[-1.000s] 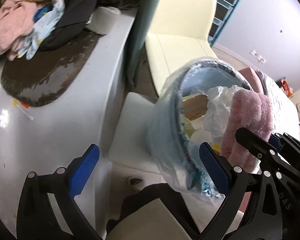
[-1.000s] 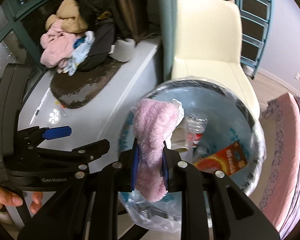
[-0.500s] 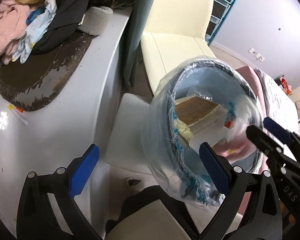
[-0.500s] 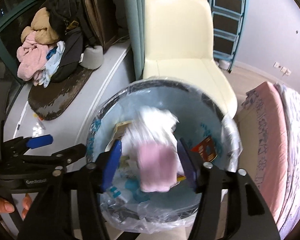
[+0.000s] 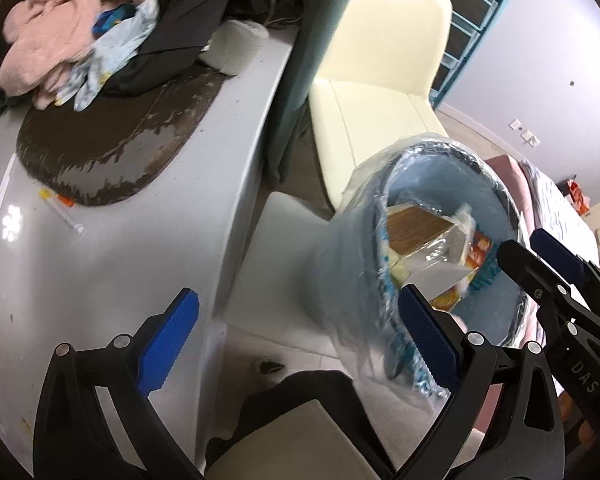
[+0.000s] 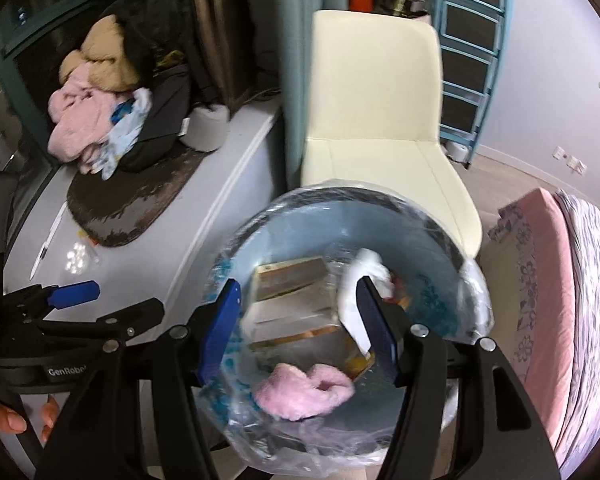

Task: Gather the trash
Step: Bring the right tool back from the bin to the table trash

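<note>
A round bin (image 6: 440, 236) lined with a clear blue-printed bag stands on the floor beside the white counter. Inside lie a pink fluffy cloth (image 6: 304, 392), a cardboard box (image 6: 288, 280) and white tissue (image 6: 370, 264). My right gripper (image 6: 298, 300) hangs open right above the bin's mouth, nothing between its blue pads. In the left wrist view the bin (image 5: 340, 280) and its box (image 5: 416, 224) lie to the right, and my left gripper (image 5: 296, 324) stands open and holds nothing, above the gap between counter and bin. The right gripper (image 5: 524, 246) reaches in from the right edge.
A cream chair (image 6: 376, 120) stands just behind the bin. The white counter (image 5: 120, 260) carries a dark mat (image 5: 112, 148), a clothes pile (image 5: 60, 40) and a small syringe-like item (image 5: 60, 212). A pink mattress (image 6: 548, 280) borders the right. A hand (image 6: 4, 424) holds the left gripper.
My right gripper has opened and let go of the pink fluffy cloth, which has dropped into the bin. The left gripper has drifted slightly and stays open.
</note>
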Demonstrator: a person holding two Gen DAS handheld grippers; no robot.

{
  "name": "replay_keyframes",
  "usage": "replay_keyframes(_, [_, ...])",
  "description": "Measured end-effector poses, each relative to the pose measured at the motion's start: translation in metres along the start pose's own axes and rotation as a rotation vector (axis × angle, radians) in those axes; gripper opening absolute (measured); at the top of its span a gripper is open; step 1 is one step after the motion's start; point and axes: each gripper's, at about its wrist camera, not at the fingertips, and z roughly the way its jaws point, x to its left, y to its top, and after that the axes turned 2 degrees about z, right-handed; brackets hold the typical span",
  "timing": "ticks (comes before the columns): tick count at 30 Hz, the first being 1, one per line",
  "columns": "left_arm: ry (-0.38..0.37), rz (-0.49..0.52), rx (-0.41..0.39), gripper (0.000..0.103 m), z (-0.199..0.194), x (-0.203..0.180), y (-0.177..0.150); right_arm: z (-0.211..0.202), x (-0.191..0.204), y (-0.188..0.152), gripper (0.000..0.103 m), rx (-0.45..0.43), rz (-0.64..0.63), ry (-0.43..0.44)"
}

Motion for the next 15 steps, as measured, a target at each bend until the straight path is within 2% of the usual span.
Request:
replay_keyframes(8, [0.054, -0.110, -0.032, 0.097, -0.020, 0.039, -0.012, 0.005, 0.043, 0.006, 0.058, 0.009, -0.115, 0.088])
replay_keyframes(15, [0.110, -0.249, -0.055, 0.097, -0.041, 0.083, -0.032, 0.009, 0.087, 0.010, 0.058, 0.020, -0.225, 0.169])
